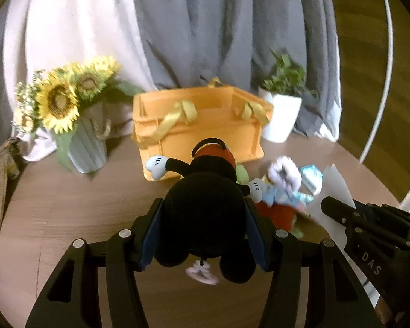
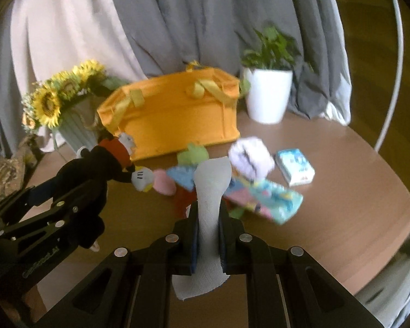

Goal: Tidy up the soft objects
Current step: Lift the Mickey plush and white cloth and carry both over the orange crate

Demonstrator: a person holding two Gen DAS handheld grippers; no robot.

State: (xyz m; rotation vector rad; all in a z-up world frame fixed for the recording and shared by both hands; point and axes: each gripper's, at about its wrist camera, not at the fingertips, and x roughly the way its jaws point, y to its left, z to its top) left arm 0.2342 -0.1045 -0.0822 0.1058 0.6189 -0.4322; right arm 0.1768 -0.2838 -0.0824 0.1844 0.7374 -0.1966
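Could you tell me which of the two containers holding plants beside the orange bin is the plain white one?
The white pot with the leafy green plant, right of the orange bin; the ribbed grey-green vase on the left holds sunflowers.

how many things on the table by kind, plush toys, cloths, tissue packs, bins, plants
Plush toys: 1 counted, the black mouse toy in the left gripper; the pile is too blurred to count.
Cloths: 1, white cloth in the right gripper.
Tissue packs: 1.
Bins: 1, orange bin.
Plants: 2, sunflowers, potted plant.
Total: 6
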